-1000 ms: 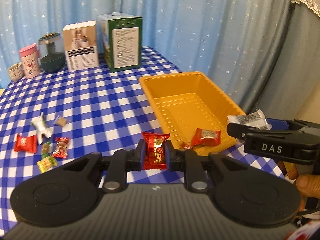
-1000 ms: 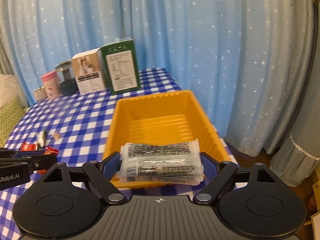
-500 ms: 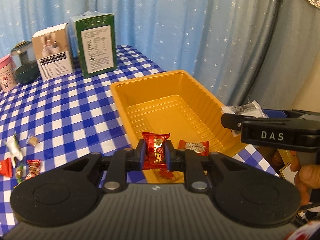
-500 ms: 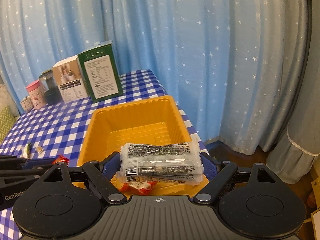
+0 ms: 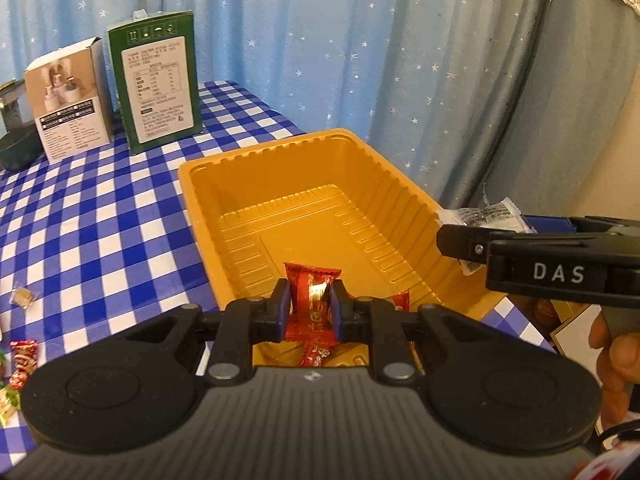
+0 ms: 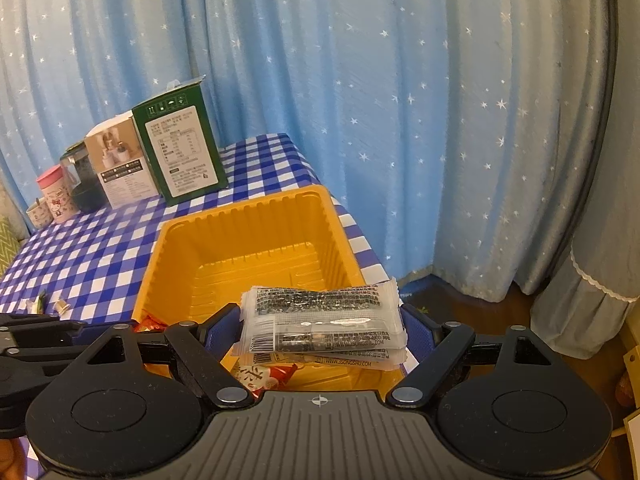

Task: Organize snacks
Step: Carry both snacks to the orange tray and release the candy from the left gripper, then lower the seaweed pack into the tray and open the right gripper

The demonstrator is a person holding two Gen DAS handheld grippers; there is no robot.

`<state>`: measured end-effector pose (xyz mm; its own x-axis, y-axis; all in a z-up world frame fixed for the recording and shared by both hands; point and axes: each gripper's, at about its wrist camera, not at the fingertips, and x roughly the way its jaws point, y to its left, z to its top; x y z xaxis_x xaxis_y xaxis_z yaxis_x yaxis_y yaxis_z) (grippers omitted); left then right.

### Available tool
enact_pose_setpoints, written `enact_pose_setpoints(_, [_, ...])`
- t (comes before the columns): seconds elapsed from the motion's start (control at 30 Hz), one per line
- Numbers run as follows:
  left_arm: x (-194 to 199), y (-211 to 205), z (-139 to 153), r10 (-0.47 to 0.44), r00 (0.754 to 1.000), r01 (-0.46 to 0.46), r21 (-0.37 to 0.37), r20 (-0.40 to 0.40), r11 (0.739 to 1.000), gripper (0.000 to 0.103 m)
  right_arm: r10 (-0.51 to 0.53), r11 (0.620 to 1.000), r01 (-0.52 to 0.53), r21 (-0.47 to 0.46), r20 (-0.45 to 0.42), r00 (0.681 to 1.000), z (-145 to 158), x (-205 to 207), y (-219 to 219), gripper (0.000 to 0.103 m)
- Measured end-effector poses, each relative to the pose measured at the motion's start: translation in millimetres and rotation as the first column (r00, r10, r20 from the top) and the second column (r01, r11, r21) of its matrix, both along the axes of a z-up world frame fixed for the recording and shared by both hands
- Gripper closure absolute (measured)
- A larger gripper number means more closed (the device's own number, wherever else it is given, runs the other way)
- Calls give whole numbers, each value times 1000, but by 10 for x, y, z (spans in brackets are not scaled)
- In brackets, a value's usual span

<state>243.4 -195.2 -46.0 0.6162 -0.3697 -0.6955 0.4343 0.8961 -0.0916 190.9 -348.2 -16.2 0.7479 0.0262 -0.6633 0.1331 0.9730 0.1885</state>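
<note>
Snacks sit in both of our hands; our left hand-held gripper (image 5: 309, 307) is pinched tight on a red candy (image 5: 311, 294), and the candy hangs just above the near end of the yellow tray (image 5: 280, 160); our right hand-held gripper (image 6: 321, 330) squeezes a stack of clear packs with black print (image 6: 322, 326), and that stack also hangs over the near end of the tray, by its right side; in the left view we see the same packs (image 5: 486, 216) poking out past the tray's right rim, with the right hand-held gripper (image 5: 460, 236) and its letters "DAS" beside the tray.

More red candy (image 6: 264, 376) lies inside the tray at its near end, partly hidden under our grippers; the rest of the tray floor shows only its ribs.

The tray sits on the desk (image 5: 100, 220), which has a blue and white check cloth; left of the tray, a few small candies lie on the cloth, a tan one (image 5: 23, 298) and a red one (image 5: 24, 356); behind the tray, to its left, stands a green box (image 5: 160, 84), and a white box (image 5: 66, 98) stands just beside it; farther left of the tray we see a dark jar (image 6: 86, 184), a pink cup (image 6: 54, 192) and a small mug (image 6: 38, 214); a blue curtain with stars (image 6: 400, 80) hangs behind the tray.
</note>
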Motion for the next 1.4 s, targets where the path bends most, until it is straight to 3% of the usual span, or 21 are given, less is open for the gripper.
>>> enact_pose_setpoints(0.07, [21, 9, -43, 1, 1000, -1, 4, 0, 1000, 69, -2, 1000, 2, 3, -3, 1000, -6, 5, -11, 19])
enact_pose_setpoints(0.23, [-3, 176, -11, 40, 999, -40, 15, 11, 999, 68, 0, 1000, 0, 2, 2, 1000, -8, 13, -3, 19])
enact_pose_setpoints(0.3, [-35, 263, 10, 58, 998, -58, 15, 15, 998, 64, 4, 1000, -4, 4, 2, 1000, -15, 15, 20, 19])
enact_pose_setpoints(0.37, [-77, 357, 25, 80, 997, -81, 17, 19, 997, 53, 14, 1000, -14, 10, 0, 1000, -17, 26, 65, 19])
enact_pose_setpoints(0.53, [-146, 559, 24, 125, 992, -125, 10, 10, 992, 50, 41, 999, -41, 15, -8, 999, -20, 88, 182, 19])
enact_pose_setpoints(0.83, [-191, 883, -46, 212, 977, -212, 29, 12, 977, 33, 77, 997, -76, 19, -7, 997, -70, 259, 386, 19])
enact_pose_setpoints(0.97, [-228, 999, -55, 236, 972, -236, 33, 15, 971, 28, 85, 996, -86, 28, 12, 996, -120, 307, 431, 11])
enact_pose_setpoints(1.4, [-427, 1124, 38, 268, 963, -269, 29, 20, 963, 25, 92, 996, -92, 18, 3, 996, -26, 146, 493, 11])
